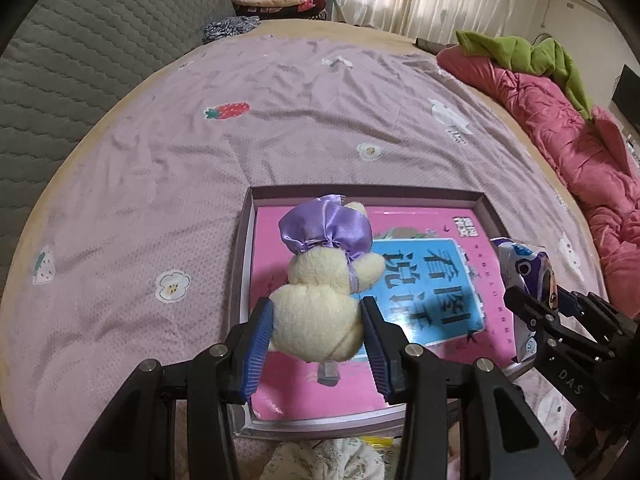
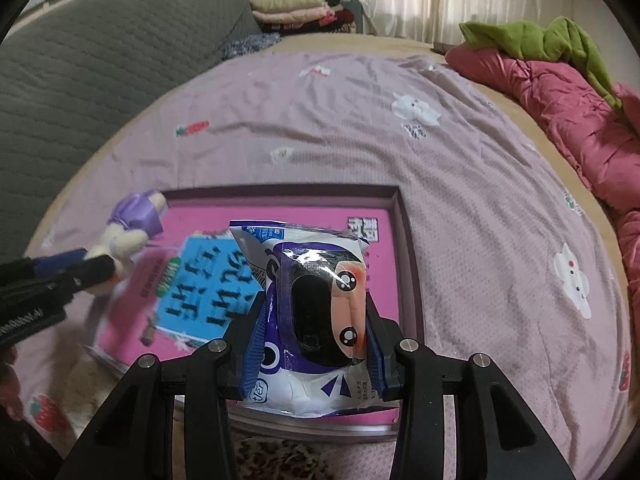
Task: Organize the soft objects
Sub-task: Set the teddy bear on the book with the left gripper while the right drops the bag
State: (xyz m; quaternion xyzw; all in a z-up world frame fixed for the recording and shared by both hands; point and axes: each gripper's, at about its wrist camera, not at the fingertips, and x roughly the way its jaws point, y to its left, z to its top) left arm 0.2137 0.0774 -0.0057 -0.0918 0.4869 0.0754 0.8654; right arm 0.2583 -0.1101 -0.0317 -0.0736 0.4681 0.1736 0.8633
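Left gripper [image 1: 318,330] is clamped on a fuzzy cream plush bunny [image 1: 320,300] in a shiny purple satin bonnet. The right gripper [image 2: 316,344] squeezes a crinkly plastic wet-wipes pack [image 2: 312,320], probably. Both hang over a shallow box [image 1: 360,193] holding a glossy pink book [image 1: 420,280]; its label is too blurry to read.

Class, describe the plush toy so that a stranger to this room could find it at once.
On the lilac bedspread lies a shallow box with a pink book inside. Above the book, the left gripper clamps a cream plush toy. Its shiny purple satin bonnet distinguishes it from the plastic wipes pack beside it.
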